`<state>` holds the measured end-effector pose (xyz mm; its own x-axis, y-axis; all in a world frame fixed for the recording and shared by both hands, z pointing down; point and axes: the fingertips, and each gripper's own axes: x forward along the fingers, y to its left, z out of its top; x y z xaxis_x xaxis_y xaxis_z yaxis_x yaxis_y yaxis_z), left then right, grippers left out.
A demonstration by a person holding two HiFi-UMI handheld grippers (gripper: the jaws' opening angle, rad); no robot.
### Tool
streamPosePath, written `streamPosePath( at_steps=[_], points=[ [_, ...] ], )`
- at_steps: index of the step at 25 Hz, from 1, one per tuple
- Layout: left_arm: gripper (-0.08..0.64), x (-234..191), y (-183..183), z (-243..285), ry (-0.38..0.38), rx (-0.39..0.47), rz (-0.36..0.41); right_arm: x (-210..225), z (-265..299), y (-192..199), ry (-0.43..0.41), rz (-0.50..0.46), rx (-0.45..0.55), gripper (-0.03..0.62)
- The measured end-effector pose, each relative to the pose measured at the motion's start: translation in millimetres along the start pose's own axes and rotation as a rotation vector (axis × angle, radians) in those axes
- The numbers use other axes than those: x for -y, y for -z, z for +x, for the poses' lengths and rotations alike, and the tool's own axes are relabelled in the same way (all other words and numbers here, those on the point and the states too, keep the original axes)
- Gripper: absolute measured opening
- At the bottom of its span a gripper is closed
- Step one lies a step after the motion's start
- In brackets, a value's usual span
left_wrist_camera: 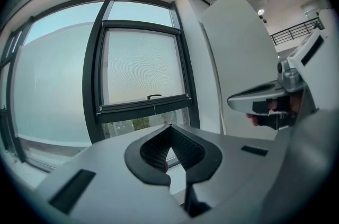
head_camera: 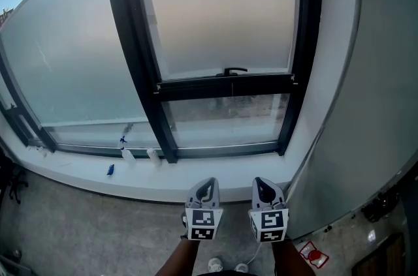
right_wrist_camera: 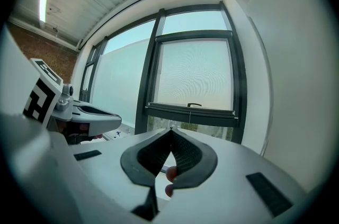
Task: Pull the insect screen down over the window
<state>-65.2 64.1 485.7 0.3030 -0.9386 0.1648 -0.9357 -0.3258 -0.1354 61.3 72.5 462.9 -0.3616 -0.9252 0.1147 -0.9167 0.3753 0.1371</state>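
Note:
The insect screen (head_camera: pixel 219 14) hangs inside a dark window frame (head_camera: pixel 137 66), pale and misty. Its bottom bar (head_camera: pixel 225 83) carries a small black handle (head_camera: pixel 234 70) and sits above a strip of bare glass (head_camera: pixel 222 115). My left gripper (head_camera: pixel 207 183) and right gripper (head_camera: pixel 263 183) are side by side low in the head view, well short of the window, both shut with nothing in them. The left gripper view shows the handle (left_wrist_camera: pixel 154 96) ahead of the closed jaws (left_wrist_camera: pixel 170 127). In the right gripper view the handle (right_wrist_camera: pixel 194 105) is above the closed jaws (right_wrist_camera: pixel 171 131).
A white sill (head_camera: pixel 196 177) runs under the window with two small white bottles (head_camera: pixel 128 154) and a blue item (head_camera: pixel 110 169). A white wall panel (head_camera: pixel 366 105) stands close at the right. A wide frosted pane (head_camera: pixel 65 59) fills the left. A red-and-white item (head_camera: pixel 312 254) lies on the floor.

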Motion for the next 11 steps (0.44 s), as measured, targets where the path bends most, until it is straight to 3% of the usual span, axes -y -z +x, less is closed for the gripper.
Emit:
streamPosePath(
  at_steps=[11],
  points=[
    [0.003,-7.5,1.8,0.3,0.015,0.008,-0.017,-10.0,4.2,-0.8,0.011,-0.031,-0.006,0.003]
  ],
)
